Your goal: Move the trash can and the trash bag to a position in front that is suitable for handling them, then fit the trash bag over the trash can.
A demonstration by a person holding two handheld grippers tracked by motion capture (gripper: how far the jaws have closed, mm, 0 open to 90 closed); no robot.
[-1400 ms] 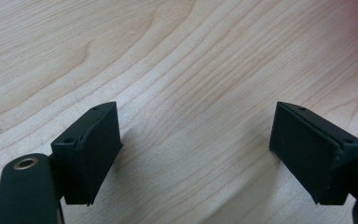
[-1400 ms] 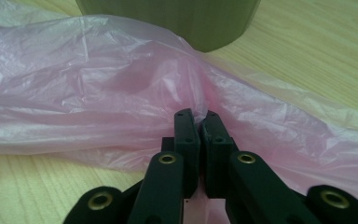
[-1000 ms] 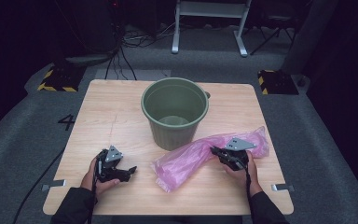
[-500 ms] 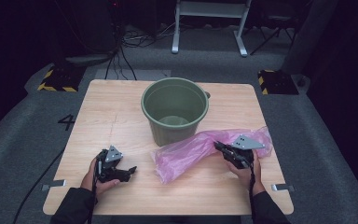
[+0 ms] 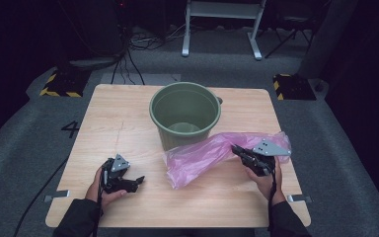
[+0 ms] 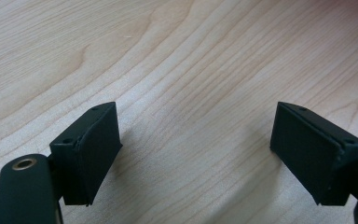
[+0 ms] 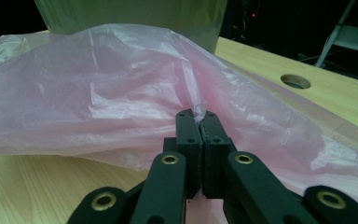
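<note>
I see the pink plastic bag (image 5: 212, 153) lying on the bench (image 5: 128, 118), just in front of the green bucket (image 5: 185, 113) and stretched out to the right of it. One end of the bag rests on the wood in front of the bucket; the other end is raised off the wood, where my right tongs (image 5: 236, 149) pinch it. In the right gripper view the right tongs (image 7: 200, 119) have their two black jaws pressed together on a fold of the thin film, and the bag (image 7: 98, 93) billows up behind them, with the wall of the bucket (image 7: 130, 14) close behind it. Beside the bucket in this view there is a round hole (image 7: 295, 81) in the bench top.

My left tongs (image 5: 137, 181) are well to the left of the bucket, low over the bare wood and apart from the bag. In the left gripper view the left tongs (image 6: 196, 154) are spread wide, with nothing between the pads (image 6: 98, 149), just wood grain.
</note>
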